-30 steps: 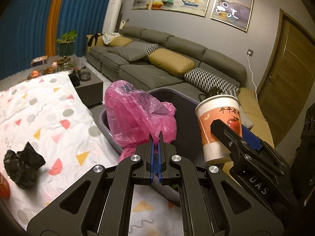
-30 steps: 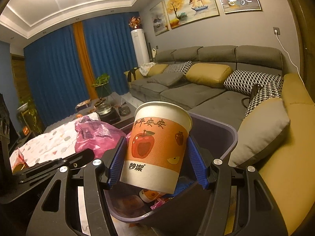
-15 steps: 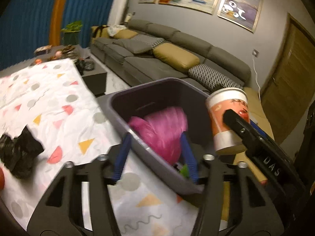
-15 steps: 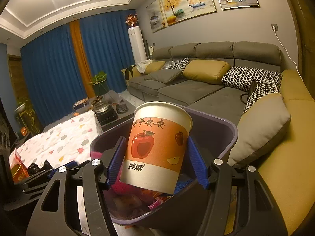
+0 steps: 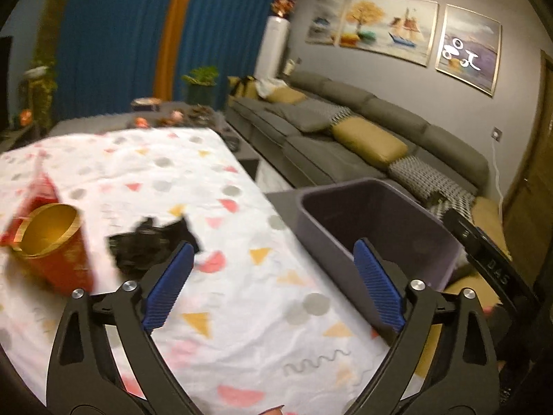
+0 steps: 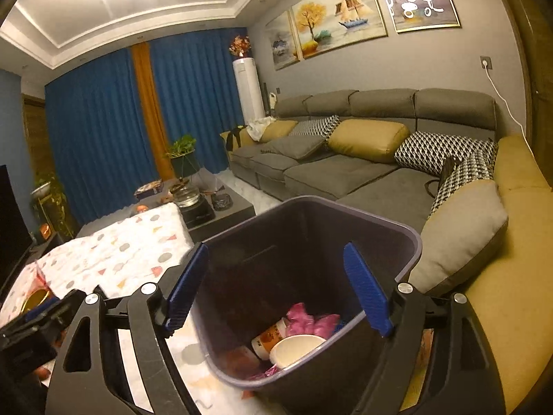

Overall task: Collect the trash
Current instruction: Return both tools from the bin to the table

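Observation:
A dark purple trash bin stands by the table's edge; it also shows in the left wrist view. Inside it lie the paper cup with an apple print and the pink plastic bag. My right gripper is open and empty above the bin. My left gripper is open and empty over the table, turned toward a crumpled black bag and a red cup with a gold inside.
The table wears a white cloth with coloured shapes. A grey sofa with yellow and patterned cushions runs behind the bin. A dark coffee table with a teapot stands further back.
My right gripper has opened and the paper cup has dropped into the bin. My left gripper, open since letting the pink bag go, has swung left toward the black bag and red cup.

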Motion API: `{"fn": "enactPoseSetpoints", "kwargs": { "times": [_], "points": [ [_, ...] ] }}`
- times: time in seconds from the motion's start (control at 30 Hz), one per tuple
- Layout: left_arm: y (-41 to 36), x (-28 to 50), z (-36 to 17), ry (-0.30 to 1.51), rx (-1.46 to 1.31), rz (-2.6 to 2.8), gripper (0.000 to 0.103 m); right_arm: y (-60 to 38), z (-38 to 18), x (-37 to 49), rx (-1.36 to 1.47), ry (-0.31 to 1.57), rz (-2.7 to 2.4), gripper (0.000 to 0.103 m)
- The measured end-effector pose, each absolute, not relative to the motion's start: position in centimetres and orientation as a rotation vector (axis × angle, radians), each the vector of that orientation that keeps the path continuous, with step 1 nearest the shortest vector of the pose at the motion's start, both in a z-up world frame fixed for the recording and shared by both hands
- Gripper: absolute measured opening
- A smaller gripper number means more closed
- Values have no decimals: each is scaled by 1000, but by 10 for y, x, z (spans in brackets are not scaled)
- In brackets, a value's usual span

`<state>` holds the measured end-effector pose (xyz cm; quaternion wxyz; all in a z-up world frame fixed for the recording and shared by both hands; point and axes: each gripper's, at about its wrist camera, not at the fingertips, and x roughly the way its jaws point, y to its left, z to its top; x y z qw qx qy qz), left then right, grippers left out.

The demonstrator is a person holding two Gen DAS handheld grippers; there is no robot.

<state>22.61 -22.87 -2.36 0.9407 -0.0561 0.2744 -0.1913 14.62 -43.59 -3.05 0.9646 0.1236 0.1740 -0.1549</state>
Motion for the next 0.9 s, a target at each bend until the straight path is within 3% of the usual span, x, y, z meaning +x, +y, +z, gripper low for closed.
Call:
{"fn": "enactPoseSetpoints", "kwargs": {
  "times": [0.37,0.9],
  "points": [
    [-135,195,-18,500,-140,-165,95,-371,-27,116,202,339,-183,81],
    [-37,172,-23,497,-179,31,95,-270,-31,141,146,391,49,81]
  ]
}}
